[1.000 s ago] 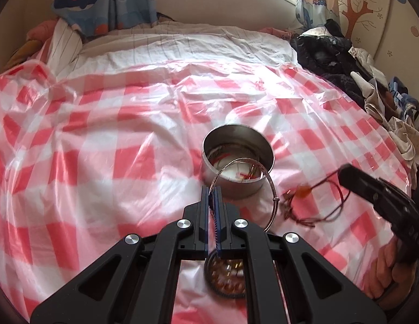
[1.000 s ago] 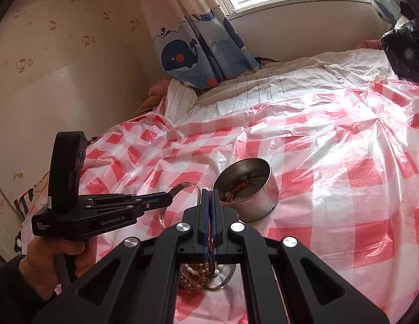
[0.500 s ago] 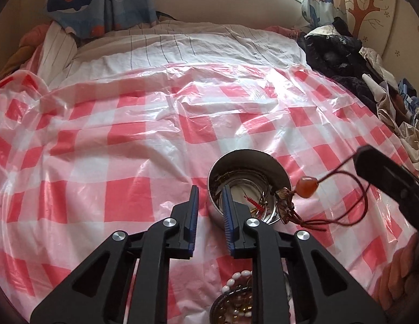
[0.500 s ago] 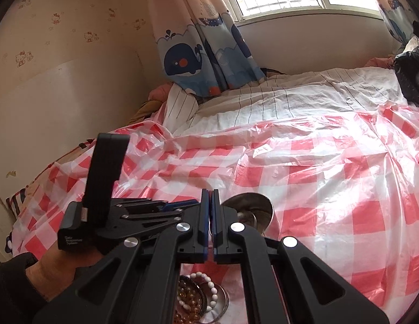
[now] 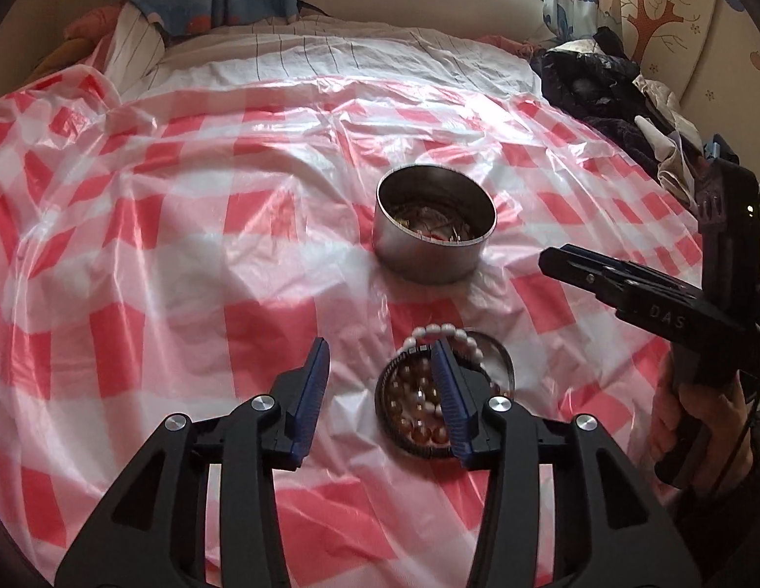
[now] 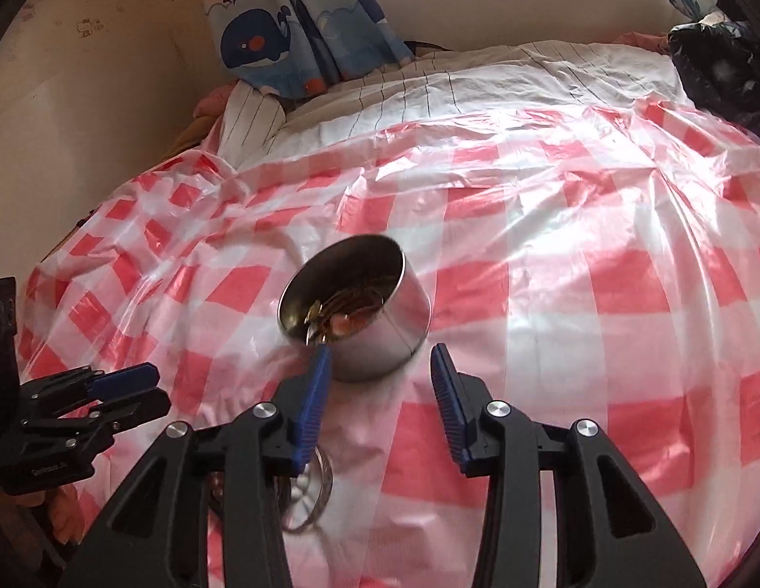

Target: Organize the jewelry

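Left wrist view: a bed (image 5: 360, 54) is shown, covered by a red-and-white checked plastic sheet (image 5: 184, 225). Dark clothing (image 5: 591, 83) is piled at its right edge; a whale-print curtain (image 6: 282, 24) hangs behind.

Metal tin (image 5: 435, 225): set upright on the sheet, with jewelry (image 6: 348, 316) seen inside it.

Left hand-held gripper (image 5: 380, 387): jaws are opening, parted to a moderate gap, nothing between the pads; only bare sheet is framed.

Right hand-held gripper (image 6: 377, 392): jaws are opening, moderately parted, empty; the tin is seen just beyond its fingertips. It is gripped by a hand (image 5: 698, 411).

Round black lid (image 5: 443, 392): laid on the sheet nearer than the tin, partly hidden behind the left gripper's right finger. Amber beads (image 5: 419, 416) and a white bead bracelet (image 5: 458, 338) are held in it.
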Motion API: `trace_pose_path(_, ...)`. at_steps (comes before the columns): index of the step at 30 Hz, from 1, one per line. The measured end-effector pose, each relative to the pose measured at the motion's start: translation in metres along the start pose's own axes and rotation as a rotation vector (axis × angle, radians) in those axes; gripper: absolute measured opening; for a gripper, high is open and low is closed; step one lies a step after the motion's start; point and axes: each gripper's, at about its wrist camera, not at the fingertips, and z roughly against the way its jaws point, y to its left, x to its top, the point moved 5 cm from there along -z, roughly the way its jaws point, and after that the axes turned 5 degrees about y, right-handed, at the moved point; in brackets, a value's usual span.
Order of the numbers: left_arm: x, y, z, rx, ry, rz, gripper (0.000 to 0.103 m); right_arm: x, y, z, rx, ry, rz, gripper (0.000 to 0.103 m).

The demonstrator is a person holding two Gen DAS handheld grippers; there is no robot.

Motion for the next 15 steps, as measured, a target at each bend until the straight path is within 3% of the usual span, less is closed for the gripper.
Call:
trace_pose_path(7, -0.019, -0.01, -0.014, 0.027, 0.053, -0.062, 0.041, -0.062, 0.01, 0.014, 0.018, 0.046, -0.011, 0.046)
trace_pose_path(15, -0.019, -0.014, -0.033, 0.037, 0.08, -0.09, 0.041, -0.066, 0.01, 0.0, 0.021, 0.053, -0.026, 0.047)
